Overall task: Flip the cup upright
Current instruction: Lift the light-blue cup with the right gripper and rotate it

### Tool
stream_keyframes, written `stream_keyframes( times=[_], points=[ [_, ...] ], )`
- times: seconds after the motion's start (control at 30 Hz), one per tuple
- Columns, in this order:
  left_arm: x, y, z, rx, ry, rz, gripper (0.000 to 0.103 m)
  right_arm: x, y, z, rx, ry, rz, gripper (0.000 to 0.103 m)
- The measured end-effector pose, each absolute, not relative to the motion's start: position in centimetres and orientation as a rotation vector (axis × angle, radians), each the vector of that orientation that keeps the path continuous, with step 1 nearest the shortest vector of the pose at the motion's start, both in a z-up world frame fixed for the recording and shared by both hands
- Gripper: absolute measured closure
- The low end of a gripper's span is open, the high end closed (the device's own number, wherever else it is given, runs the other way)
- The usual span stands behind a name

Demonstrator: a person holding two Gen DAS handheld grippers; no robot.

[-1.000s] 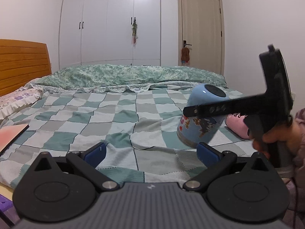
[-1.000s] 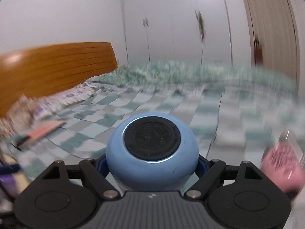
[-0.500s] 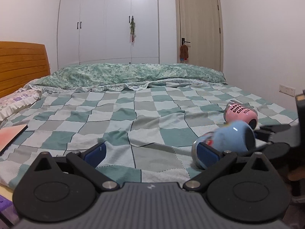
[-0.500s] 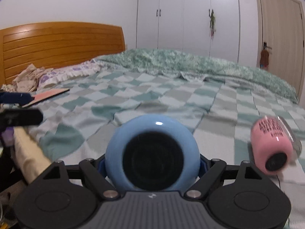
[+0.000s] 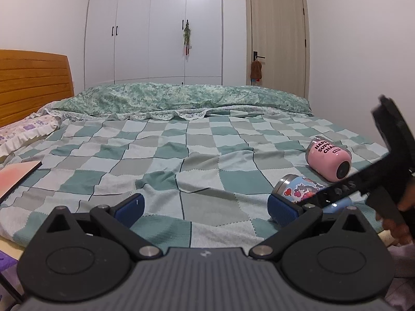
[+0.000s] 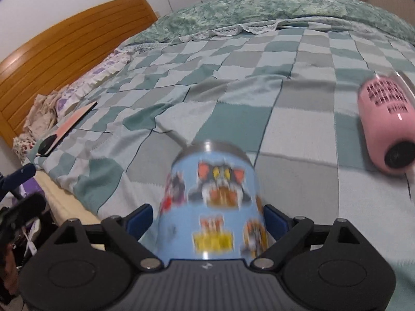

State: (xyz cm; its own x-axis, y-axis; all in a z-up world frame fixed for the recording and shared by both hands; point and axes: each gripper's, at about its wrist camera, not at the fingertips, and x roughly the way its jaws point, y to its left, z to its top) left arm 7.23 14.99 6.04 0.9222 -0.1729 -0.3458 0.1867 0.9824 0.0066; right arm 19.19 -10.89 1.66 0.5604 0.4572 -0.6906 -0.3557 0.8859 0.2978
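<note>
Checked green bedspread (image 5: 166,155) carries the blue cartoon cup (image 6: 212,204), lying tilted near the bed's edge, clamped between the right gripper's (image 6: 207,220) 2 pads. Just beyond lies a pink cup (image 5: 329,158). Left gripper (image 5: 205,207) hovers spread apart.

Readable text: only on the pink cup (image 5: 329,158), black block letters in three lines, "HAPP…", "SUPP…", "CHAN…", each cut off by the cup's curve. Same lettering in the right wrist view is too blurred to read. The blue cup (image 6: 212,204) carries cartoon stickers, no legible words.
</note>
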Motion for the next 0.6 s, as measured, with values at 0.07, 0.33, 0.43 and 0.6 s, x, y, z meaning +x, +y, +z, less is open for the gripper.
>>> stream_keyframes(
  times=[0.07, 0.33, 0.43, 0.6],
  points=[
    [7.3, 14.8, 6.0, 0.038, 0.352, -0.190, 0.000, 20.0, -10.9, 1.5, 0.152, 0.878, 0.477, 0.020],
    [7.9, 13.9, 5.8, 0.042, 0.367, -0.222, 0.000, 17.0, -15.0, 1.2, 0.495, 0.821, 0.399, 0.020],
    [8.2, 13.0, 5.6, 0.038, 0.384, -0.242, 0.000, 17.4, -14.8, 0.4, 0.502, 0.825, 0.373, 0.020],
    [8.4, 11.5, 5.5, 0.035, 0.420, -0.277, 0.000, 18.1, -14.6, 0.0, 0.485, 0.827, 0.394, 0.019]
  ],
)
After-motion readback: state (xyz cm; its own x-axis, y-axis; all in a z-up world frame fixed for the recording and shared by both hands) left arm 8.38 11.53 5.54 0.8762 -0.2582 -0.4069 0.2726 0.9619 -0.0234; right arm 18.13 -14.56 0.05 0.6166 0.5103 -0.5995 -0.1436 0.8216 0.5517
